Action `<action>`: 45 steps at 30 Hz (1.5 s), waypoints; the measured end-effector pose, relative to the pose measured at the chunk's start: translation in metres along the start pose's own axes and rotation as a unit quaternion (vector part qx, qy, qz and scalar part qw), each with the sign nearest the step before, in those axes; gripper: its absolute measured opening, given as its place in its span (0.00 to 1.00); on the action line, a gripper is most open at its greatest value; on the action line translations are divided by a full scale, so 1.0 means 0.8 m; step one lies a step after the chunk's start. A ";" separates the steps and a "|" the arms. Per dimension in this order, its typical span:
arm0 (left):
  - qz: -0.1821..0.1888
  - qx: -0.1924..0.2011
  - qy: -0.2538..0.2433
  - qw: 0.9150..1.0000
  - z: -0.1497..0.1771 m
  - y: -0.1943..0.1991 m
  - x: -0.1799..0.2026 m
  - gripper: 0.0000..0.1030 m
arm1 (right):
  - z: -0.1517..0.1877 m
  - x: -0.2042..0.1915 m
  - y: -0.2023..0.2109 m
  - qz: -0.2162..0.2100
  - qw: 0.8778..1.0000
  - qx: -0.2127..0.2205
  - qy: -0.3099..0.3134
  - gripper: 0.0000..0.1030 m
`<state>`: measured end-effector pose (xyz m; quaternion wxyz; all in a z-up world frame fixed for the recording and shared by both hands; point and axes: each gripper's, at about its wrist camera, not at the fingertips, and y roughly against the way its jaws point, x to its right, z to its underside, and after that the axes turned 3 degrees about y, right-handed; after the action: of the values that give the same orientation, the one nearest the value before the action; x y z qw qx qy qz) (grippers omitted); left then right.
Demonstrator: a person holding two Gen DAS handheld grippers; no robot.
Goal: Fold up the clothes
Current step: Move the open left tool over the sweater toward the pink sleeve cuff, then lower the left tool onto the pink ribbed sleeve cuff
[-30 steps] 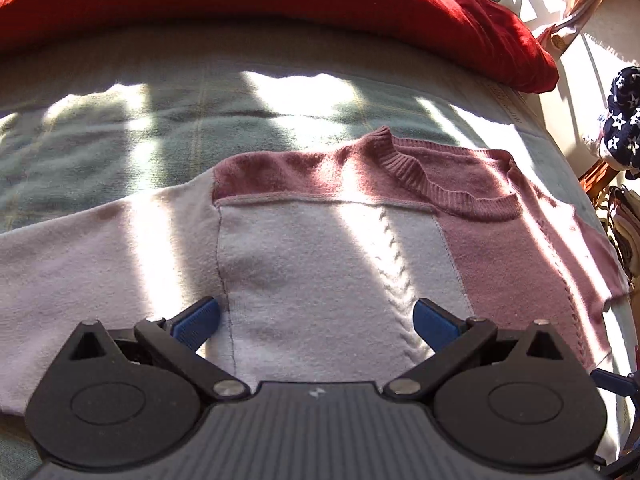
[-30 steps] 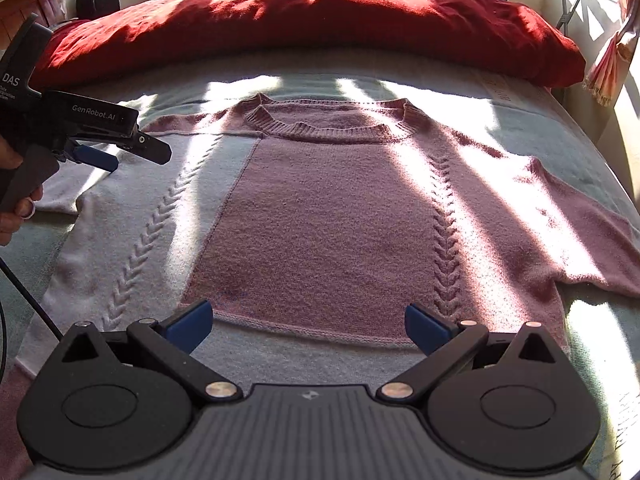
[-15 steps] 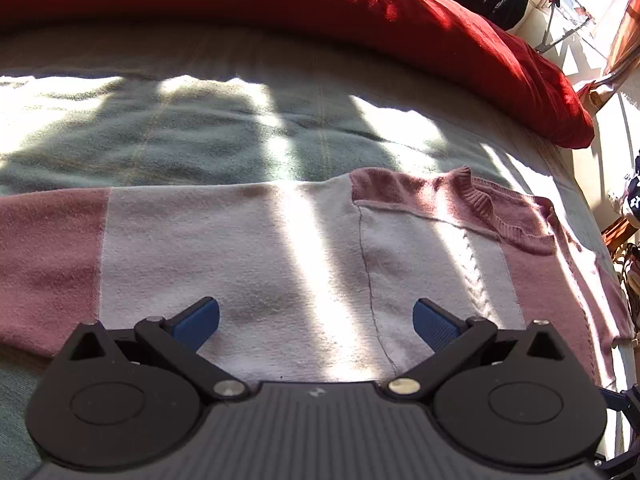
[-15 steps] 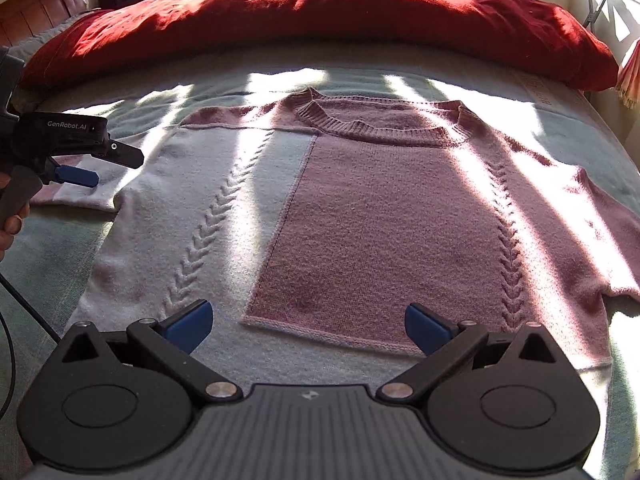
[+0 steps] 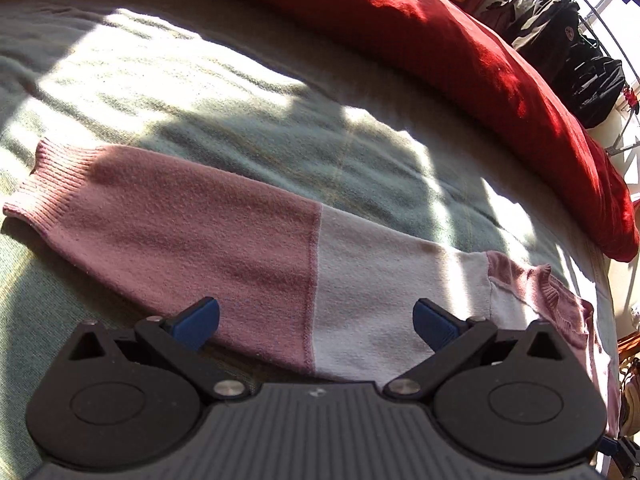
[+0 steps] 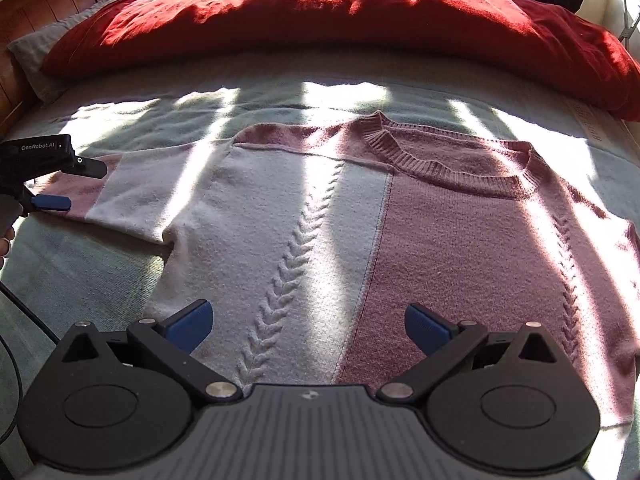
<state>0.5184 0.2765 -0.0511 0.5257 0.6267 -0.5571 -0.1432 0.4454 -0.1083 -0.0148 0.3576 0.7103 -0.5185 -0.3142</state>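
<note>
Your step, as it looks, is taking the sweater's (image 6: 360,240) outstretched sleeve (image 5: 200,232) to fold it in over the body; do it by pinching near the ribbed cuff (image 5: 36,184), not mid-sleeve, so the whole length travels with you and the knit doesn't sag or stretch; lift only enough to clear the blanket (image 5: 200,92), then lay it flat across the chest.

Your left gripper (image 5: 316,320) has both of its 2 blue-padded fingers spread wide with nothing between them; it hangs over the sleeve's near edge, about where pink meets white, and the cuff lies well off towards the bed's left edge. In the right wrist view it shows side-on (image 6: 60,184) just above that sleeve; whether a pad touches the knit, I cannot tell.

Your right gripper (image 6: 308,326) is likewise spread and empty, poised over the lower front near the hem, astride the braided cable stitch. The sweater lies flat, face up, mid-bed, collar towards the red pillow (image 6: 320,20) along the far edge.
</note>
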 end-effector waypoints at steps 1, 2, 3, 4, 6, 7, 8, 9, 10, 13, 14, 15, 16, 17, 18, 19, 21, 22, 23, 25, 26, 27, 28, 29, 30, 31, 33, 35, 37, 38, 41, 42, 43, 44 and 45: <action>-0.007 0.007 0.016 1.000 -0.004 0.005 -0.012 0.99 | -0.006 -0.004 -0.001 -0.002 1.000 0.000 0.005 1.00; -0.014 0.012 0.034 0.999 -0.008 0.010 -0.027 0.99 | -0.011 -0.007 -0.003 -0.005 1.000 -0.001 0.009 1.00; -0.016 0.013 0.052 0.998 -0.011 0.013 -0.041 0.99 | -0.016 -0.011 -0.006 -0.007 1.000 -0.002 0.014 1.00; -0.018 0.012 0.072 0.997 -0.013 0.015 -0.054 0.99 | -0.020 -0.015 -0.008 -0.009 1.000 -0.002 0.019 1.00; -0.014 0.010 0.119 0.993 -0.015 0.019 -0.084 0.99 | -0.029 -0.022 -0.016 -0.012 1.000 -0.005 0.026 1.00; -0.005 0.009 0.140 0.990 -0.016 0.020 -0.098 0.99 | -0.033 -0.025 -0.021 -0.016 0.999 -0.008 0.027 1.00; 0.006 0.008 0.156 0.988 -0.016 0.019 -0.108 0.99 | -0.036 -0.029 -0.027 -0.020 0.999 -0.012 0.028 1.00; 0.017 0.006 0.169 0.986 -0.017 0.018 -0.117 0.99 | -0.039 -0.031 -0.032 -0.024 0.999 -0.017 0.028 1.00; 0.029 0.001 0.180 0.983 -0.018 0.016 -0.125 0.99 | -0.041 -0.035 -0.038 -0.032 0.999 -0.026 0.025 1.00; 0.050 -0.001 0.199 0.979 -0.024 0.009 -0.138 0.99 | -0.045 -0.046 -0.053 -0.051 0.997 -0.047 0.015 1.00; 0.055 0.003 0.205 0.977 -0.026 0.007 -0.141 0.99 | -0.046 -0.048 -0.056 -0.056 0.997 -0.050 0.013 1.00; 0.061 0.007 0.212 0.975 -0.029 0.005 -0.145 0.99 | -0.048 -0.052 -0.058 -0.057 0.997 -0.053 0.011 1.00; 0.066 0.011 0.218 0.974 -0.032 0.003 -0.148 0.99 | -0.049 -0.055 -0.061 -0.057 0.997 -0.055 0.011 1.00; 0.071 0.015 0.221 0.973 -0.035 0.000 -0.151 0.99 | -0.051 -0.057 -0.063 -0.058 0.997 -0.057 0.013 1.00; 0.076 0.018 0.222 0.972 -0.038 -0.003 -0.153 0.99 | -0.052 -0.059 -0.065 -0.058 0.996 -0.059 0.016 1.00; 0.080 0.022 0.224 0.971 -0.042 -0.005 -0.156 0.99 | -0.053 -0.061 -0.066 -0.057 0.996 -0.061 0.019 1.00; 0.088 0.030 0.227 0.969 -0.048 -0.010 -0.160 0.99 | -0.057 -0.065 -0.070 -0.055 0.996 -0.066 0.029 1.00; 0.091 0.038 0.232 0.968 -0.050 -0.012 -0.162 0.99 | -0.059 -0.067 -0.071 -0.055 0.996 -0.068 0.034 1.00; 0.094 0.046 0.239 0.965 -0.053 -0.014 -0.165 0.99 | -0.060 -0.069 -0.072 -0.054 0.995 -0.069 0.038 1.00; 0.101 0.058 0.251 0.961 -0.057 -0.020 -0.168 0.99 | -0.063 -0.072 -0.074 -0.058 0.995 -0.071 0.042 1.00; 0.103 0.062 0.253 0.960 -0.058 -0.021 -0.168 0.99 | -0.065 -0.073 -0.074 -0.057 0.995 -0.071 0.044 1.00; 0.105 0.065 0.251 0.960 -0.057 -0.021 -0.168 0.99 | -0.067 -0.075 -0.074 -0.055 0.995 -0.071 0.047 1.00; 0.107 0.067 0.247 0.961 -0.053 -0.019 -0.168 0.99 | -0.068 -0.076 -0.074 -0.055 0.995 -0.071 0.049 1.00; 0.111 0.067 0.244 0.961 -0.048 -0.015 -0.168 0.99 | -0.069 -0.077 -0.075 -0.055 0.995 -0.072 0.049 1.00; 0.114 0.068 0.241 0.961 -0.044 -0.012 -0.168 0.99 | -0.070 -0.077 -0.075 -0.055 0.995 -0.072 0.048 1.00; 0.118 0.071 0.240 0.961 -0.037 -0.009 -0.169 0.99 | -0.071 -0.077 -0.076 -0.055 0.995 -0.073 0.046 1.00; 0.123 0.078 0.238 0.960 -0.029 -0.005 -0.171 0.99 | -0.072 -0.077 -0.078 -0.056 0.995 -0.076 0.044 1.00; 0.124 0.086 0.235 0.960 -0.027 -0.005 -0.173 0.99 | -0.072 -0.078 -0.081 -0.055 0.994 -0.080 0.044 1.00; 0.116 0.089 0.232 0.962 -0.039 -0.012 -0.171 0.99 | -0.072 -0.080 -0.084 -0.054 0.994 -0.082 0.045 1.00; 0.111 0.090 0.228 0.963 -0.047 -0.016 -0.168 0.99 | -0.072 -0.080 -0.085 -0.054 0.994 -0.082 0.045 1.00; 0.103 0.090 0.219 0.966 -0.062 -0.021 -0.164 0.99 | -0.072 -0.084 -0.088 -0.054 0.994 -0.086 0.048 1.00; 0.104 0.091 0.218 0.966 -0.061 -0.019 -0.164 0.99 | -0.073 -0.085 -0.088 -0.055 0.993 -0.087 0.050 1.00; 0.106 0.092 0.217 0.966 -0.060 -0.018 -0.164 0.99 | -0.073 -0.085 -0.088 -0.056 0.993 -0.087 0.052 1.00; 0.108 0.094 0.216 0.966 -0.056 -0.015 -0.165 0.99 | -0.074 -0.086 -0.087 -0.055 0.993 -0.086 0.054 1.00; 0.106 0.097 0.214 0.966 -0.049 -0.011 -0.166 0.98 | -0.076 -0.086 -0.086 -0.053 0.994 -0.083 0.055 1.00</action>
<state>0.5087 0.4072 -0.0963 0.5812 0.6284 -0.5061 0.1056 0.5117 -0.0171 -0.0337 0.4262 0.7209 -0.4316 -0.3352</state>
